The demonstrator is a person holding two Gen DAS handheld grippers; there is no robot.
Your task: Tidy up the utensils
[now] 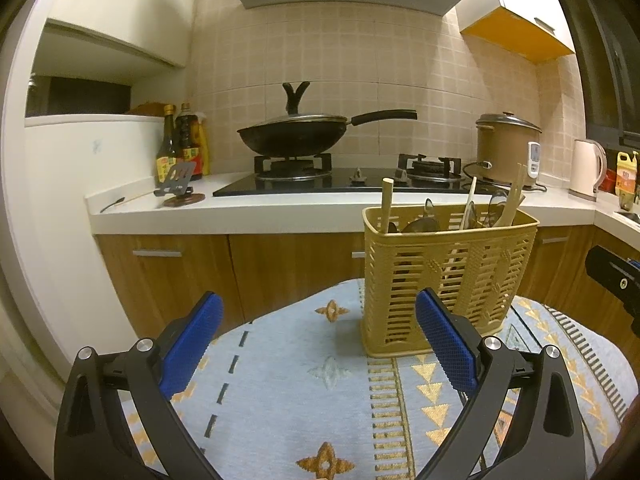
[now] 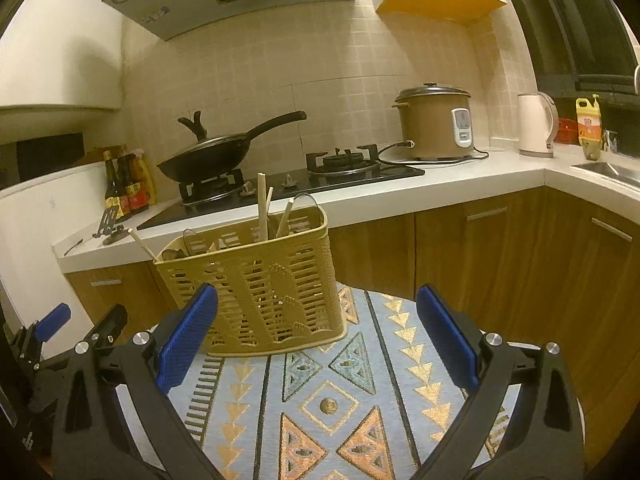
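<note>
On the patterned blue cloth (image 1: 280, 360), the slotted tan plastic utensil basket (image 1: 448, 276) stands upright, nearer my spread left gripper (image 1: 320, 344) than my spread right gripper (image 2: 318, 344).

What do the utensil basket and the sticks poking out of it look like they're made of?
The basket looks like moulded plastic, tan and matte: its walls are thin, with evenly slotted openings. The sticks seem to be pale wood or bamboo, unvarnished; probably chopsticks, though that's a guess.

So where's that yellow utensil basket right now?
The yellow utensil basket stands upright on the patterned cloth, ahead of both open hand-held grippers, right of centre in the left wrist view.
</note>
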